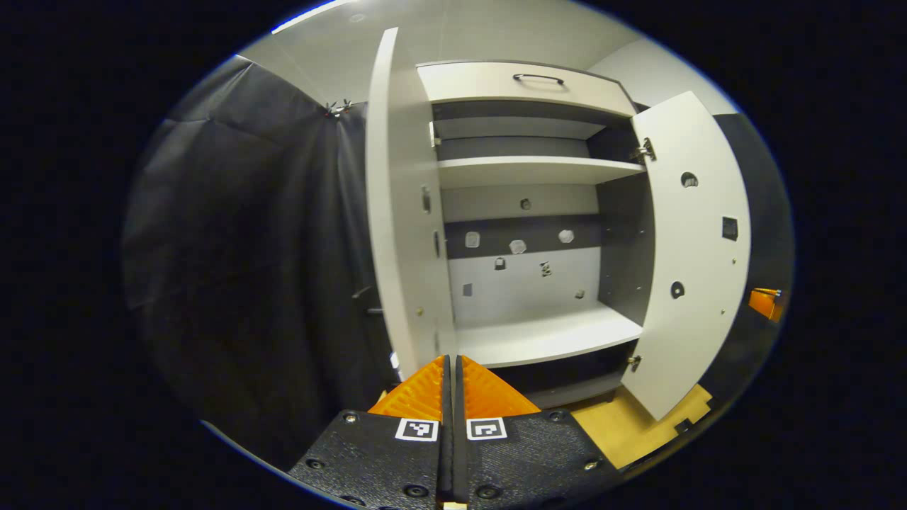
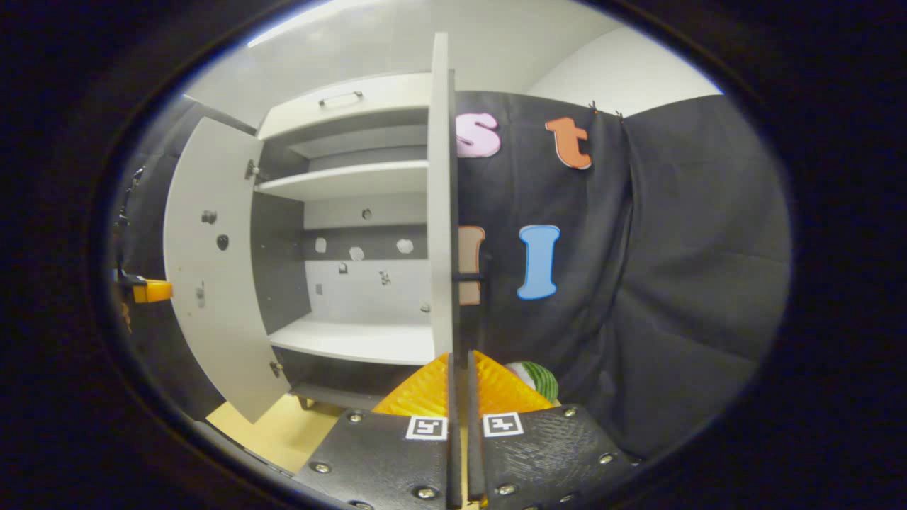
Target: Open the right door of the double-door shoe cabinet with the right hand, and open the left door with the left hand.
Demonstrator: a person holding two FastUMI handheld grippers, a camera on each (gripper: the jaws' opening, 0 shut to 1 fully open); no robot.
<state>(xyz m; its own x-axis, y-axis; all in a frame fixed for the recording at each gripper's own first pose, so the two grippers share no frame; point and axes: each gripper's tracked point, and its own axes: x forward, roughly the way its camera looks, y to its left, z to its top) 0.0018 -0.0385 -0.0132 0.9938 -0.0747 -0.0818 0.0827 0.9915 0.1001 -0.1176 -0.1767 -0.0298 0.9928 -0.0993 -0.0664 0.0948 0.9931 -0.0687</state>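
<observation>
White panels fill both views, and both doors of the shoe cabinet (image 1: 528, 212) stand open. In the left gripper view, the left gripper (image 1: 451, 365) sits at the bottom with its jaws pressed together, only a thin slit between them, just in front of the lower edge of the left door (image 1: 400, 212). Whether the fingers touch or pinch that edge cannot be told. The door is swung out and seen nearly edge-on. Beyond it lie the lower shelf (image 1: 545, 336) and the upper shelf (image 1: 531, 170), and above them a drawer front with a dark handle (image 1: 538, 78). The right door (image 1: 691, 248) hangs open at the far side, over a yellowish floor (image 1: 623, 432).

In the right gripper view, the right gripper (image 2: 459, 361) likewise has its jaws nearly closed, right below the edge of the right door (image 2: 442, 198), which is seen edge-on; contact cannot be told. A dark handle (image 2: 468, 276) juts from that door's outer face. Farther off, the left door (image 2: 212, 283) stands open, with black cloth (image 2: 673, 283) on the other side.
</observation>
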